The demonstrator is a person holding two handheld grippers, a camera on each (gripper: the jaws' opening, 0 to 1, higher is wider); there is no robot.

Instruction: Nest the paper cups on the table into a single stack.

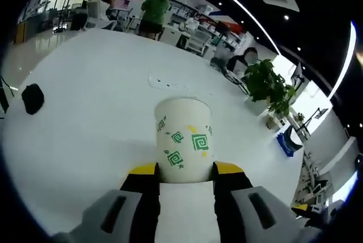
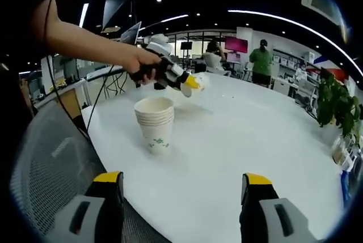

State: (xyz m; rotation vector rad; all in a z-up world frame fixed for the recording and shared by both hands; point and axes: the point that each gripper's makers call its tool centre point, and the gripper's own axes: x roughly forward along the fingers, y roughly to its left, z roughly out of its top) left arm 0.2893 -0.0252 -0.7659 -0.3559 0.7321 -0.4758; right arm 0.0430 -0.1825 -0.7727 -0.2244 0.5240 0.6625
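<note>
1. My left gripper is closed on one paper cup. The cup sits between the two yellow tips, and its open mouth points away from me.
2. In the right gripper view I see that same left gripper held up in a hand, above the table and a bit past the stack of cups.
3. The stack stands straight up on the table, mouth up, near the table's edge. It looks like a few cups already sit inside each other.
4. I think the next move is to bring the held cup over the stack and push it straight down into the top cup. The held cup is above and just behind the stack, so it has to come toward me and then go down.
5. My left gripper is the closer one to the stack. My right gripper is wide open and holds nothing. It hangs low, near the table's edge, with the stack in front of it and a bit to the left.
6. The table is big, white and smooth. A small black thing lies far off to one side.
7. The room is a big office with a green plant and people standing far away.
</note>
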